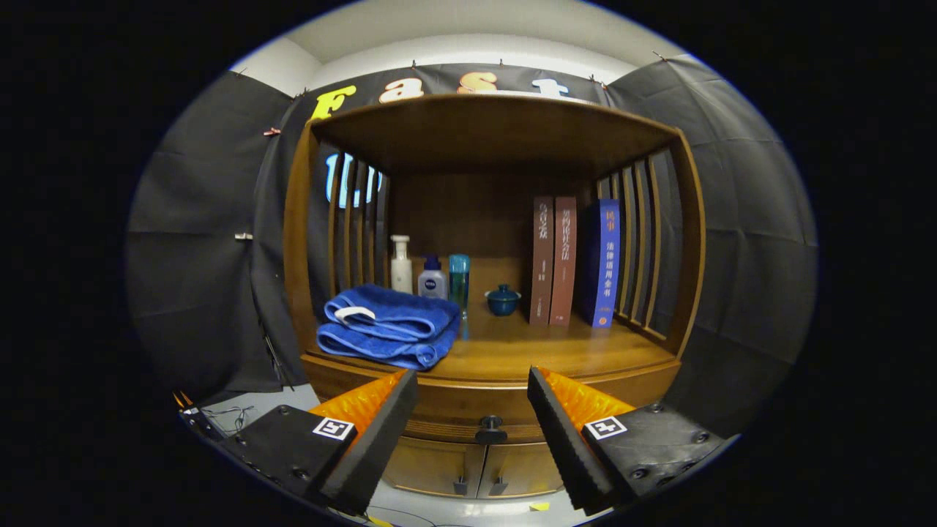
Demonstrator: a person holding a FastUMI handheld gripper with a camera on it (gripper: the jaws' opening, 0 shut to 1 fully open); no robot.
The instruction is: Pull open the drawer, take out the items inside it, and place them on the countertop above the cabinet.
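Drawer (pixel 479 417): closed, wooden, dark knob (pixel 490 423) | gripper (pixel 472 399) fingers apart, knob between

drawer (pixel 479 421) shut, contents hidden | gripper (pixel 472 410) fingers hide drawer front's ends | book (pixel 542 260) titles too small

The brown wooden cabinet (pixel 483 366) has a smooth, semi-gloss varnish. The folded blue towel (pixel 388 326) at its countertop's left edge is soft, matt terry cloth. The small dark round drawer knob (pixel 491 422) looks like matt metal, perhaps plastic.
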